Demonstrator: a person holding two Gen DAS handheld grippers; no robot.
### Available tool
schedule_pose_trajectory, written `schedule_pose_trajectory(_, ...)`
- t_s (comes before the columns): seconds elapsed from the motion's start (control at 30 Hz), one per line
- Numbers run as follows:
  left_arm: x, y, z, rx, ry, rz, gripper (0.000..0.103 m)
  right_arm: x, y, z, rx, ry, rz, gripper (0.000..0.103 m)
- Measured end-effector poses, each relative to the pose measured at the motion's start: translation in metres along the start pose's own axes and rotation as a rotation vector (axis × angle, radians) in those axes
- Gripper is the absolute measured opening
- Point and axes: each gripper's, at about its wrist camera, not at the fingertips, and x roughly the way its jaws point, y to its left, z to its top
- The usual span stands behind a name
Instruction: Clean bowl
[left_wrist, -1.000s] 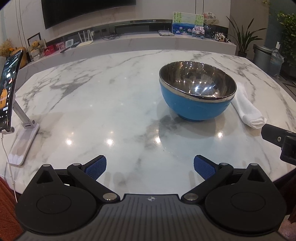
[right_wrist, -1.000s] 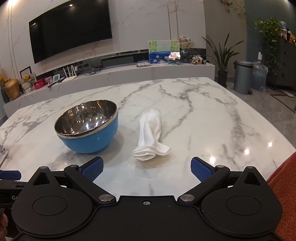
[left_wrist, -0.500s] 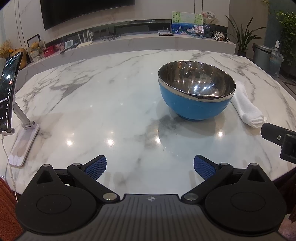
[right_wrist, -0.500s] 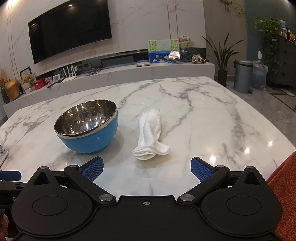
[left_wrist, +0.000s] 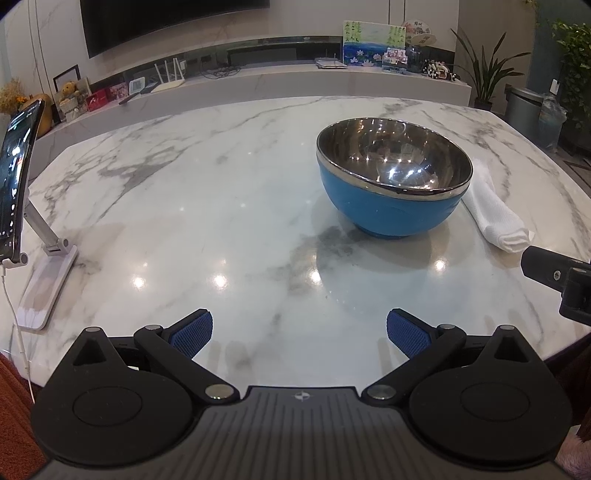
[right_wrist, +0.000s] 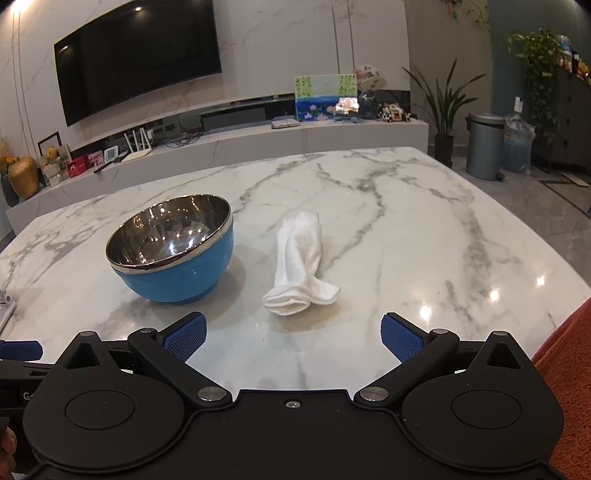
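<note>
Both claws, left (left_wrist: 299, 328) and right (right_wrist: 291, 332), hung released and empty above the counter (right_wrist: 406, 229). The bowl (right_wrist: 173, 251) sat upright just beside the rolled cloth (right_wrist: 299, 266), probably staged for wiping.

My left wrist camera looks forward and down over its gripper's spread fingers from the near table edge. My right wrist camera sits further right, facing likewise. Both share the blue steel-lined bowl (left_wrist: 393, 181) (right_wrist: 173, 247), the rolled white cloth (left_wrist: 495, 214) (right_wrist: 299, 258) and the white marble tabletop (left_wrist: 184, 206) (right_wrist: 424, 236).
</note>
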Motion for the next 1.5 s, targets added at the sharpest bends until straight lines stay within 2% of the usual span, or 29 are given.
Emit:
schedule_pose_trajectory(0.9, 0.004, 0.003, 0.002, -0.011, 0.005, -0.01, 0.102, 0.008, 0.0, 0.001, 0.008, 0.008, -0.002, 0.101)
schedule_pose_trajectory(1.23, 0.0, 0.014, 0.018, -0.063, -0.011, -0.079, 0.102, 0.014, -0.004, 0.01, 0.013, 0.015, -0.012, 0.101)
schedule_pose_trajectory(1.5, -0.005, 0.018, 0.043, -0.076, -0.03, -0.138, 0.102, 0.027, -0.006, 0.025, -0.017, 0.017, -0.038, 0.081)
